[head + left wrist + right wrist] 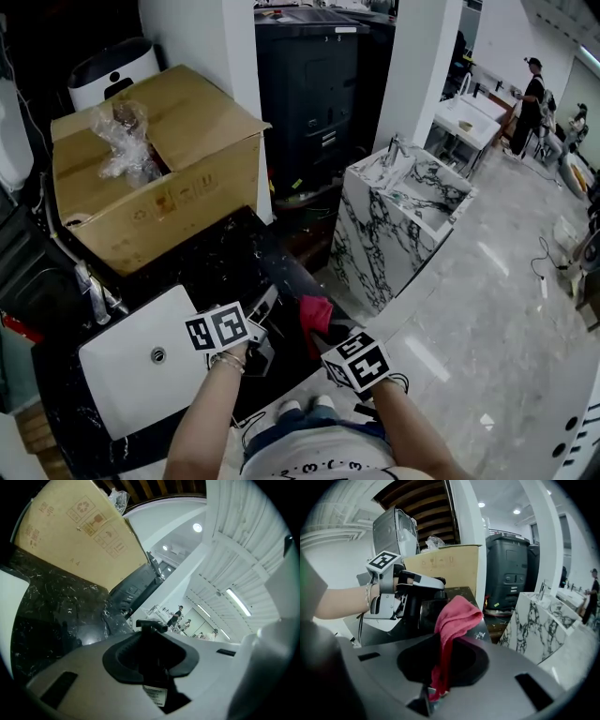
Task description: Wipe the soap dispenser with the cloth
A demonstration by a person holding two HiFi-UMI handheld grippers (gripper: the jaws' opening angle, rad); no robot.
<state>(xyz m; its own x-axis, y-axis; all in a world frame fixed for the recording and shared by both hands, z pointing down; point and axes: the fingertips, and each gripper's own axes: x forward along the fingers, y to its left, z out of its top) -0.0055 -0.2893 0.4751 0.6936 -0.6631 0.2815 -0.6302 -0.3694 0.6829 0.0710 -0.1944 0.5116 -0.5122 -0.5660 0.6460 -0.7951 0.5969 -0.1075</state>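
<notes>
The soap dispenser is a black pump bottle with a white label, and my left gripper is shut on its body. In the right gripper view the same bottle shows dark in the left gripper, over the counter. My right gripper is shut on a red cloth that stands up and droops over just right of the bottle, close to it; whether they touch is unclear. In the head view the cloth sits between the left gripper and the right gripper.
A white sink basin is set in the black marble counter, with a faucet and an open cardboard box behind it. A marble-patterned vanity stands to the right. People stand far off.
</notes>
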